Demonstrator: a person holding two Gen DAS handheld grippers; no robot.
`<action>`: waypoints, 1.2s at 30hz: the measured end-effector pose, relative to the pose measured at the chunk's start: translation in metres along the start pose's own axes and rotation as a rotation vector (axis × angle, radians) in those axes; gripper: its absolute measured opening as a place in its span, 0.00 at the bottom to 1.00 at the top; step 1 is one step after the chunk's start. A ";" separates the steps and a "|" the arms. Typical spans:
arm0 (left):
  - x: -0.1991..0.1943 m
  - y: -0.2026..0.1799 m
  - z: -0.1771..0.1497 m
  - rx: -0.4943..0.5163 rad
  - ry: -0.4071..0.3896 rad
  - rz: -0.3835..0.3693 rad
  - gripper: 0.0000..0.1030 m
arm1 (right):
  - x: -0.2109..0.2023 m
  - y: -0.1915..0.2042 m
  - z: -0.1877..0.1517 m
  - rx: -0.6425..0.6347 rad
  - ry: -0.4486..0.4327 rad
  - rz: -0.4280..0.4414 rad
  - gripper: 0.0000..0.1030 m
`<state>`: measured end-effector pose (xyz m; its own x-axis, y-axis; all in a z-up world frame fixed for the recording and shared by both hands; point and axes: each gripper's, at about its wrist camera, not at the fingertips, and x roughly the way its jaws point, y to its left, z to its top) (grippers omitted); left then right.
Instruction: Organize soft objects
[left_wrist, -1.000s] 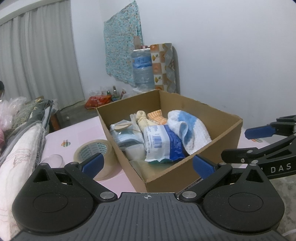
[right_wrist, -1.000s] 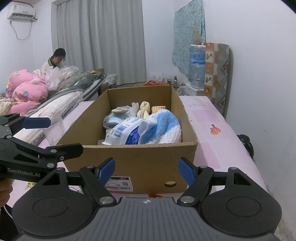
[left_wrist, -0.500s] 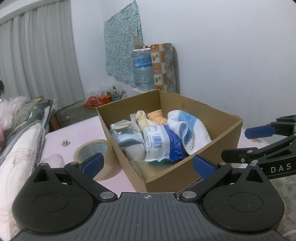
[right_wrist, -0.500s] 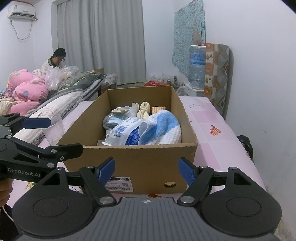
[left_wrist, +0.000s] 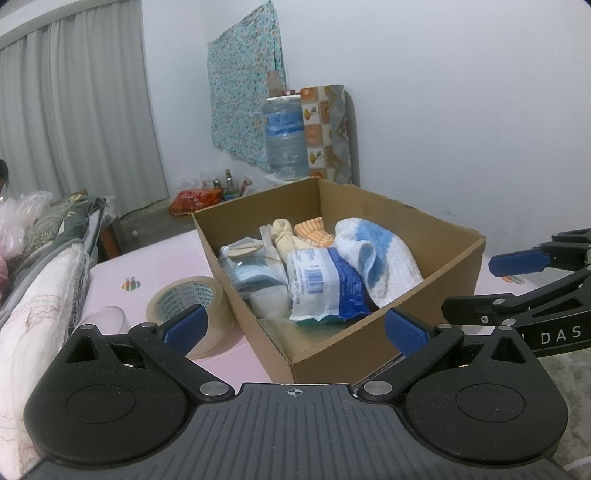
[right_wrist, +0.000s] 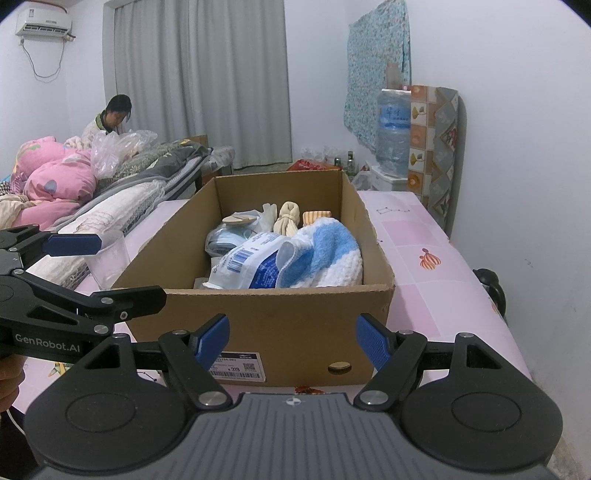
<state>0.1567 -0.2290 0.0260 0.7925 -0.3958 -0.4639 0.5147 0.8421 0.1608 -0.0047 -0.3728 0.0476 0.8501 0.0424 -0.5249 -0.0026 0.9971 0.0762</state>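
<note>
My left gripper (left_wrist: 293, 326) and right gripper (right_wrist: 290, 341) hover just before the cardboard box (right_wrist: 280, 325), jaws apart, empty. Inside it lie a blue-and-white towel (right_wrist: 325, 254), a plastic packet (right_wrist: 247, 264) and rolled socks (right_wrist: 288, 219).

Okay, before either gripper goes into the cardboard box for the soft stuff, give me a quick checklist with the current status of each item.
1. Left gripper empty, fingers apart: ok.
2. Right gripper empty, fingers apart: ok.
3. Cardboard box open at the top, nothing covering it: ok.
4. Blue and white towel on top of the pile and reachable: ok.
5. Tape roll and clear cup outside the box, clear of the way in: ok.
6. What lies under the blue and white packet: cannot tell, hidden.
</note>
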 end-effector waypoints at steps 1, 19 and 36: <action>0.000 0.000 0.000 0.000 0.000 -0.001 1.00 | 0.000 0.000 0.000 0.000 0.000 0.000 0.42; 0.000 0.001 0.000 -0.001 0.001 -0.001 1.00 | 0.000 -0.001 0.000 0.000 0.001 0.001 0.42; 0.001 0.004 -0.002 -0.015 0.005 0.003 1.00 | -0.001 -0.002 0.000 0.000 0.002 -0.001 0.42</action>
<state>0.1592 -0.2251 0.0247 0.7923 -0.3918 -0.4676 0.5076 0.8486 0.1491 -0.0061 -0.3745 0.0478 0.8493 0.0418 -0.5263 -0.0018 0.9971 0.0762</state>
